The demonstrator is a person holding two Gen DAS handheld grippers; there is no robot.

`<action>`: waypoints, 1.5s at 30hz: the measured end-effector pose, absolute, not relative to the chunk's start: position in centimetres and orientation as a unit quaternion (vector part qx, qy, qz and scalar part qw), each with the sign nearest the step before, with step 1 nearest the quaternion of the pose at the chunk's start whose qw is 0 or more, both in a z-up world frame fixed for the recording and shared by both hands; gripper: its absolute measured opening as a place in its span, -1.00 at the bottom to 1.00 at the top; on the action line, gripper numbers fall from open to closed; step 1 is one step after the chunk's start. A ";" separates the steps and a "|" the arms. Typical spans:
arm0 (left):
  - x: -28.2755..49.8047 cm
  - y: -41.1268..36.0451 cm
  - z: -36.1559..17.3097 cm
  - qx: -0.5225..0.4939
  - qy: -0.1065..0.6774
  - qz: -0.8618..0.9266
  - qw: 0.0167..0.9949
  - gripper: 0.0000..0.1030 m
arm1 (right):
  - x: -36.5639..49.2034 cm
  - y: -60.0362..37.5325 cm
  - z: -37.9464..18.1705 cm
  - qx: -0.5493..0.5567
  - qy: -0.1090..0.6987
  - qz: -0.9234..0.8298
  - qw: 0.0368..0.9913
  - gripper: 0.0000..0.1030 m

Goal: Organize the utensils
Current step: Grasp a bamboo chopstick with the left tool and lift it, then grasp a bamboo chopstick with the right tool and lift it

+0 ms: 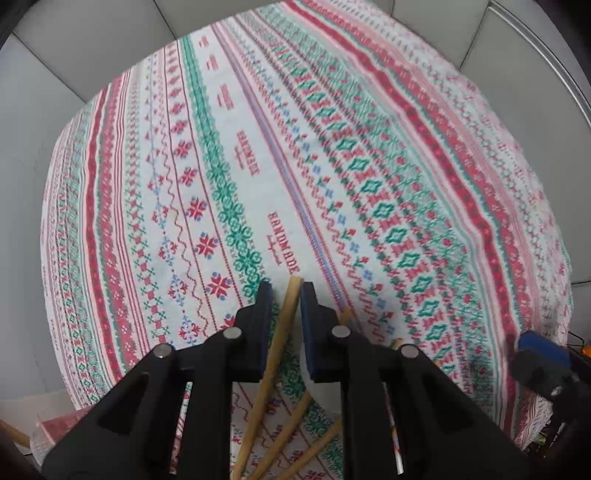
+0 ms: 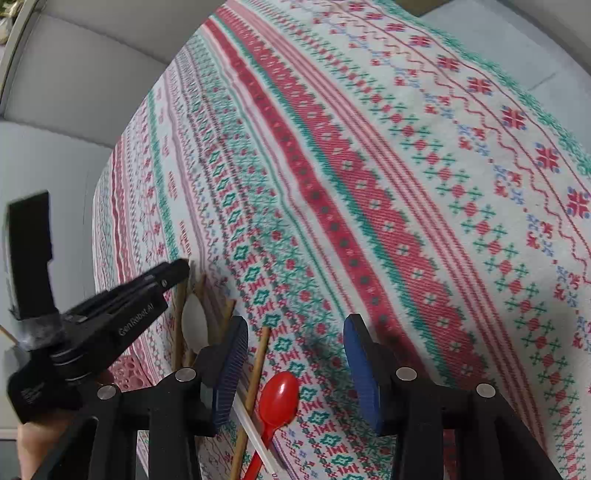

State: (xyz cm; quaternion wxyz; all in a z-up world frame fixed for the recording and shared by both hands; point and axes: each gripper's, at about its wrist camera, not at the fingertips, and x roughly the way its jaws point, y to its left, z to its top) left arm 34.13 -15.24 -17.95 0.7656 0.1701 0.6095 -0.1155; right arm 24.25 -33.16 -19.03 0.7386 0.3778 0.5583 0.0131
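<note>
My left gripper (image 1: pixel 286 291) points steeply down at a table draped in a red, green and white patterned tablecloth (image 1: pixel 369 155), its dark blue pads narrowed around one wooden chopstick (image 1: pixel 284 321) that runs up between them; the right wrist view shows its tip among the sticks, but I cannot tell whether the pads actually press the wood. More wooden chopsticks (image 1: pixel 291 424) lie fanned on the cloth beneath that gripper, beside a white spoon (image 2: pixel 195 325) (only partly visible from either camera). My right gripper (image 2: pixel 295 369) hangs over the cloth with its jaws spread and nothing pinched. Between and just below its pads lie a red plastic spoon (image 2: pixel 277 398), bowl up, a single wooden chopstick (image 2: pixel 255 380) and a pale white stick (image 2: pixel 255 428) crossing the red handle. Grey cushions (image 1: pixel 92 33) curve behind the table.
</note>
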 end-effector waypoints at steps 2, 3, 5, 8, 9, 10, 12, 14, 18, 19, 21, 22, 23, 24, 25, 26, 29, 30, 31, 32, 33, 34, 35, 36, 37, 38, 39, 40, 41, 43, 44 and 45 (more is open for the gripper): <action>34.4 -14.9 -18.4 0.159 0.614 -0.120 0.764 -0.67 | 24.2 -33.5 -19.1 0.377 0.559 0.010 0.738 -0.02; 34.5 -14.6 -18.4 0.149 0.613 -0.123 0.766 -0.67 | 24.2 -33.6 -19.2 0.376 0.560 0.008 0.738 -0.01; 34.8 -14.2 -18.4 0.132 0.617 -0.126 0.766 -0.77 | 24.2 -33.8 -19.2 0.375 0.562 0.006 0.737 -0.01; 34.5 -13.9 -18.2 0.141 0.605 -0.117 0.775 -0.84 | 24.1 -33.7 -19.3 0.371 0.567 0.006 0.736 -0.01; 34.2 -13.9 -17.8 0.145 0.595 -0.115 0.782 -0.85 | 24.1 -33.5 -19.4 0.370 0.567 0.008 0.736 -0.01; 34.0 -13.7 -17.5 0.146 0.589 -0.116 0.787 -0.85 | 24.2 -33.3 -19.4 0.369 0.568 0.010 0.736 -0.01; 32.7 -13.8 -16.0 0.140 0.574 -0.123 0.797 -0.85 | 24.4 -32.6 -19.5 0.364 0.571 0.018 0.736 -0.01; 31.5 -13.4 -14.2 0.133 0.557 -0.134 0.809 -0.85 | 24.9 -31.5 -19.8 0.366 0.574 0.031 0.732 -0.01; 28.4 -12.5 -10.4 0.140 0.513 -0.147 0.834 -0.85 | 25.5 -29.5 -20.6 0.355 0.589 0.043 0.724 -0.05; 27.7 -12.2 -9.6 0.141 0.503 -0.153 0.839 -0.85 | 25.6 -29.1 -20.8 0.351 0.593 0.045 0.723 -0.06; 27.1 -11.2 -8.2 0.140 0.489 -0.159 0.846 -0.85 | 25.9 -28.5 -21.1 0.349 0.595 0.046 0.723 -0.13; 26.3 -10.6 -7.5 0.137 0.480 -0.161 0.851 -0.85 | 25.9 -28.3 -21.2 0.350 0.595 0.047 0.722 -0.15; 25.7 -10.1 -6.9 0.131 0.473 -0.164 0.855 -0.85 | 26.1 -28.1 -21.3 0.351 0.594 0.047 0.722 -0.18; 24.8 -9.4 -6.1 0.121 0.467 -0.168 0.860 -0.85 | 26.2 -27.8 -21.3 0.350 0.591 0.045 0.726 -0.19; 24.7 -8.9 -5.9 0.116 0.463 -0.170 0.862 -0.85 | 26.3 -27.6 -21.3 0.348 0.590 0.045 0.727 -0.20; 23.9 -8.3 -5.3 0.109 0.457 -0.174 0.865 -0.85 | 26.4 -27.4 -21.2 0.346 0.589 0.045 0.729 -0.21; 21.6 -6.7 -3.9 0.092 0.435 -0.174 0.879 -0.85 | 26.7 -26.4 -21.2 0.335 0.583 0.044 0.739 -0.22; 20.7 -6.1 -3.4 0.087 0.424 -0.173 0.885 -0.85 | 26.8 -25.8 -21.0 0.322 0.583 0.038 0.745 -0.25; 20.3 -5.7 -3.1 0.084 0.419 -0.170 0.888 -0.85 | 26.7 -25.7 -20.8 0.310 0.584 0.034 0.749 -0.27; 19.7 -5.1 -2.6 0.079 0.412 -0.166 0.893 -0.85 | 26.7 -25.1 -20.5 0.285 0.586 0.027 0.758 -0.31; 19.3 -4.5 -2.2 0.067 0.408 -0.165 0.895 -0.85 | 26.7 -24.4 -20.1 0.256 0.587 0.016 0.768 -0.37; 19.0 -4.2 -1.9 0.060 0.406 -0.166 0.897 -0.85 | 26.7 -23.8 -20.0 0.237 0.587 0.010 0.774 -0.40; 18.6 -3.7 -1.5 0.052 0.403 -0.165 0.899 -0.85 | 26.5 -23.3 -19.9 0.213 0.586 0.003 0.782 -0.42; 18.3 -3.2 -1.3 0.044 0.400 -0.165 0.900 -0.85 | 26.3 -22.5 -19.8 0.186 0.584 -0.008 0.790 -0.45; 18.1 -3.0 -1.2 0.040 0.399 -0.165 0.901 -0.85 | 26.1 -22.3 -19.8 0.171 0.583 -0.015 0.794 -0.49; 17.9 -2.5 -1.1 0.032 0.396 -0.163 0.903 -0.85 | 26.0 -21.8 -19.8 0.148 0.581 -0.026 0.800 -0.60; 17.7 -2.0 -1.1 0.025 0.394 -0.159 0.905 -0.85 | 25.8 -21.5 -19.8 0.132 0.578 -0.032 0.804 -0.71; 17.6 -1.5 -1.3 0.016 0.392 -0.157 0.906 -0.85 | 25.7 -21.5 -19.8 0.129 0.577 -0.030 0.806 -0.73; 17.5 -1.0 -1.3 0.007 0.389 -0.156 0.908 -0.85 | 25.6 -21.4 -19.8 0.127 0.574 -0.023 0.808 -0.79; 17.5 0.0 -1.6 -0.010 0.386 -0.150 0.910 -0.85 | 25.5 -21.6 -19.8 0.138 0.574 -0.009 0.807 -0.91; 17.5 0.6 -1.6 -0.019 0.386 -0.150 0.910 -0.85 | 25.3 -21.8 -19.6 0.149 0.569 -0.001 0.809 -0.93; 17.7 0.8 -1.8 -0.024 0.386 -0.151 0.910 -0.85 | 25.1 -21.9 -19.1 0.147 0.561 0.000 0.815 -0.93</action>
